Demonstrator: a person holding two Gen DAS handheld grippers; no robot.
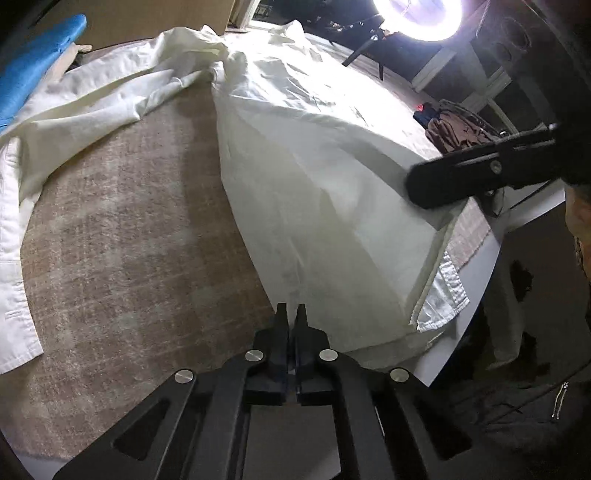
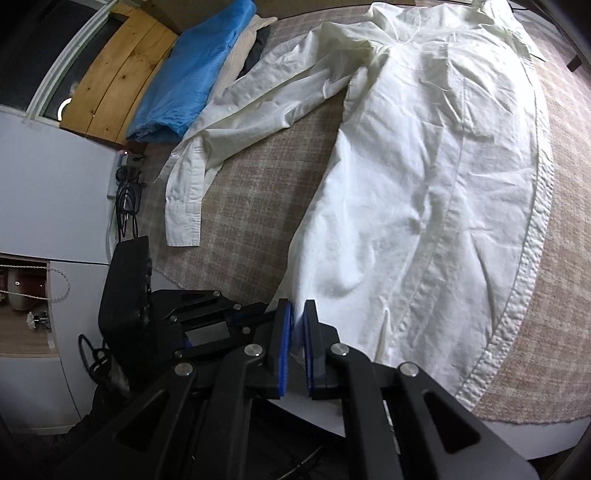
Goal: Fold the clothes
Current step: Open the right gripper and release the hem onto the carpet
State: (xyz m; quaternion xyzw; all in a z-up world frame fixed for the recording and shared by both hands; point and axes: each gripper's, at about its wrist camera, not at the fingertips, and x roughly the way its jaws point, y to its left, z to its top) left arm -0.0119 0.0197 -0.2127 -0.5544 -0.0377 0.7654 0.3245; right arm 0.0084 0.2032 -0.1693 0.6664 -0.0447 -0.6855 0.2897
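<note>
A white long-sleeved shirt (image 1: 314, 166) (image 2: 424, 166) lies spread on a beige checked cloth (image 1: 129, 240), collar at the far end. One sleeve (image 2: 229, 118) stretches out to the left. My left gripper (image 1: 291, 308) is shut at the shirt's near left hem, and the fabric rises in a tent to its tips. In the right wrist view my right gripper (image 2: 297, 306) is shut, with white fabric of the hem pinched between its blue pads. The left gripper's black frame (image 2: 192, 314) sits close beside it. In the left wrist view the right gripper (image 1: 413, 184) rests against the shirt's raised right edge.
A blue folded cloth (image 2: 192, 74) with other garments lies at the far left, by a wooden panel (image 2: 110, 74). A bright ring lamp (image 1: 417, 14) shines at the back. A brown garment (image 1: 458, 129) lies beyond the table's white edge (image 1: 472, 280). Cables (image 2: 127, 195) hang at the left.
</note>
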